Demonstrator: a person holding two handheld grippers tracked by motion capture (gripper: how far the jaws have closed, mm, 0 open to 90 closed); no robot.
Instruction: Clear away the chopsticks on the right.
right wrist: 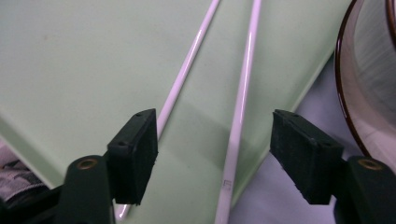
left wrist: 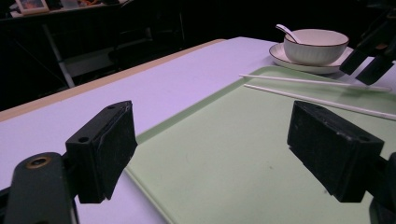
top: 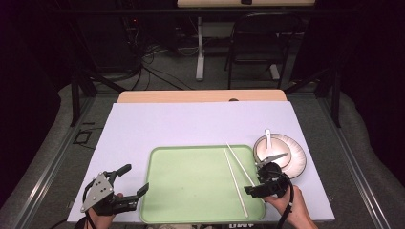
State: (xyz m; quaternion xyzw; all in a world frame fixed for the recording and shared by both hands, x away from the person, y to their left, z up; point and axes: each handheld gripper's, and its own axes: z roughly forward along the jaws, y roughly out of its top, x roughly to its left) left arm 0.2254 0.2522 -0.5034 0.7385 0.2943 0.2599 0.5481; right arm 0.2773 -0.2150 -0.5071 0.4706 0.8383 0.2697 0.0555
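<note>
Right gripper view showed our right gripper (right wrist: 212, 158) poised low over the near right part of the pale green tray (right wrist: 70, 60), jaws spread wide apart and gripping nothing. Two white chopsticks (right wrist: 240, 107) ran away from the jaws across the tray; one lay between them, the other passed just under the left jaw. We judged the spread was set to straddle a single stick, since the pair lay too far apart to be pinched together. Both sticks looked thin, glossy and smooth, likely to slip under a flat pad.

Beyond the right jaw sat the brown-rimmed plate (top: 295, 162), off the tray on the lilac table cover (top: 181, 124), carrying a white bowl (left wrist: 315, 44) with a spoon (left wrist: 287, 31) leaning inside.

From the high view, our left gripper (top: 128, 180) waited at the tray's near left corner, its jaws likewise apart and empty, one over the cover and one over the tray. We judged it was held back, clear of the working side.
</note>
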